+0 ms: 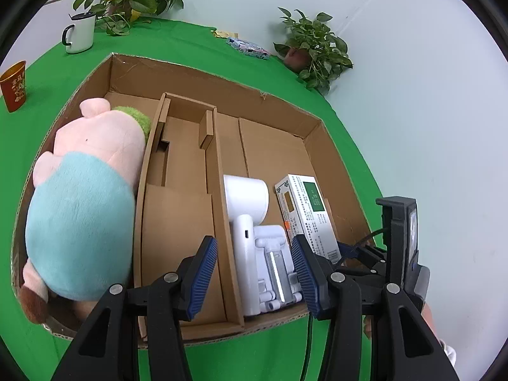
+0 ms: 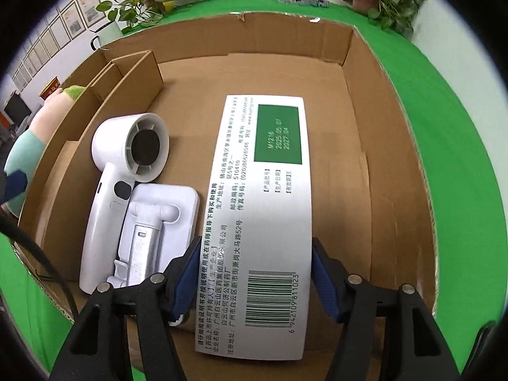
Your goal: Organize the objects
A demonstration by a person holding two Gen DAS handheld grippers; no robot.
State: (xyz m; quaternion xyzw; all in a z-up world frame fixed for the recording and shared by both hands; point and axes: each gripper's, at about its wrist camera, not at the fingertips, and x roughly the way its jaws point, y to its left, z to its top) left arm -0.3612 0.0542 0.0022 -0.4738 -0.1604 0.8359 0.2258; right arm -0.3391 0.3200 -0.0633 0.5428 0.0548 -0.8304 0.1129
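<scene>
R gripper (image 2: 254, 281) pinches the medicine box (image 2: 270, 197) over the carton's (image 2: 381, 146) right bay, w/ fan (image 2: 127, 184) just left. L gripper (image 1: 255, 273) spread, empty. Lower flat, keep clear of fan, then let go.

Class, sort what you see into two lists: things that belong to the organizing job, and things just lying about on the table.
Job: cardboard box, plush pig, fan, white stand, medicine box.

Lying about: mug, red cup, two potted plants, packets.
</scene>
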